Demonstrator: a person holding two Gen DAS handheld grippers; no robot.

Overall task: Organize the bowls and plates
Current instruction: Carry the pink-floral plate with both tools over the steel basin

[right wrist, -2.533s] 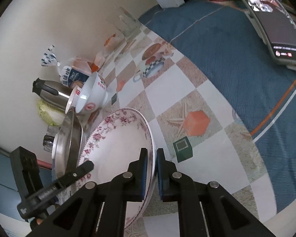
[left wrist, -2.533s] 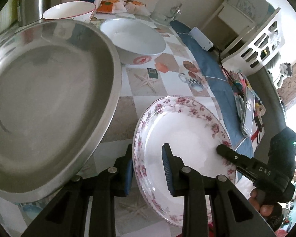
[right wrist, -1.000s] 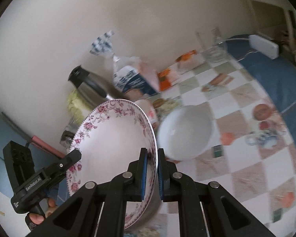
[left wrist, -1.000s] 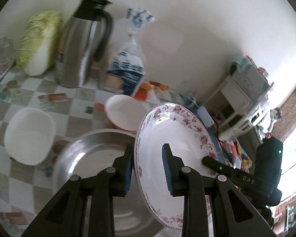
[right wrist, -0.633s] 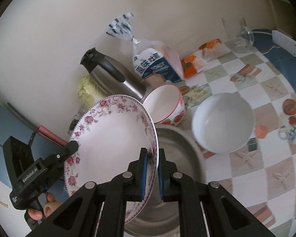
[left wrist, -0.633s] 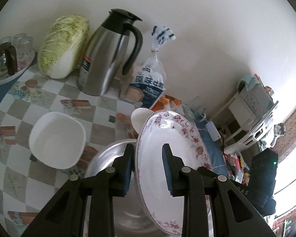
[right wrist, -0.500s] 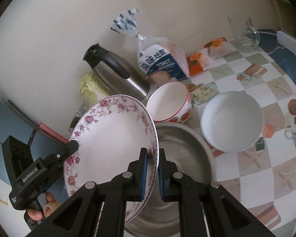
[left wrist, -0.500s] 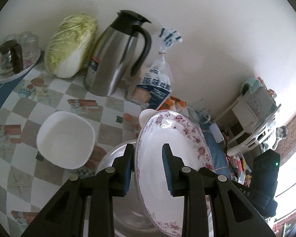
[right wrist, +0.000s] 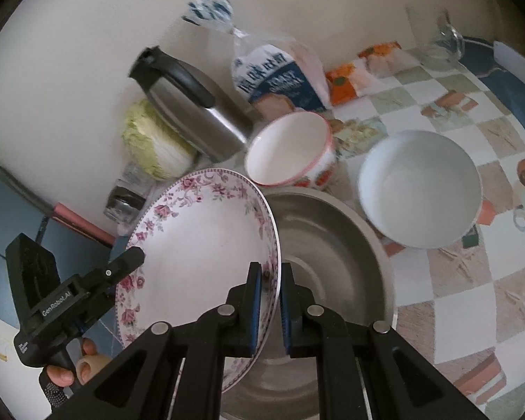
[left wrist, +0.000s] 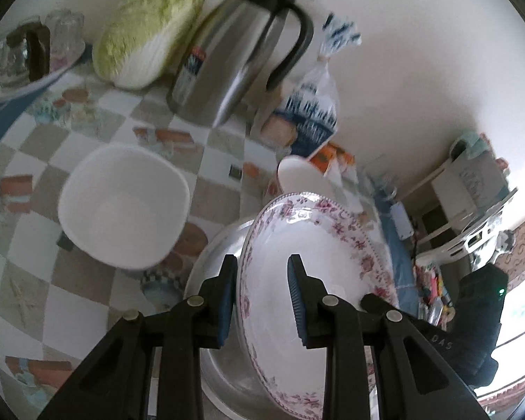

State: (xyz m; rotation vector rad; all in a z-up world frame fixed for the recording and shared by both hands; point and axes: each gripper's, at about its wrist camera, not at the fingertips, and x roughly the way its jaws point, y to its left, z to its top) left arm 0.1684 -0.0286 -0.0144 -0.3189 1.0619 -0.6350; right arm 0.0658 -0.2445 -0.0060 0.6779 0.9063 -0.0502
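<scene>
Both grippers hold a white plate with a pink flower rim [left wrist: 318, 255] [right wrist: 199, 245] by opposite edges, tilted, just above a large steel plate [right wrist: 332, 273] [left wrist: 213, 266]. My left gripper [left wrist: 262, 301] spans the plate's rim; my right gripper [right wrist: 271, 304] is shut on its other rim. A square white bowl [left wrist: 122, 206] sits left of the steel plate in the left wrist view. A red-rimmed bowl [right wrist: 290, 148] and a round white bowl [right wrist: 420, 189] sit behind and right of the steel plate.
A steel jug [left wrist: 241, 66], a cabbage [left wrist: 150, 28] and a bag of toast [right wrist: 280, 77] stand along the wall. A tray of glasses [left wrist: 28, 59] is at far left. A glass jug [right wrist: 434, 35] and a blue cloth lie at the right.
The flowered plate has been lifted off the table, carried left and brought over the steel plate; in the last half second both grippers came slightly lower and closer to it.
</scene>
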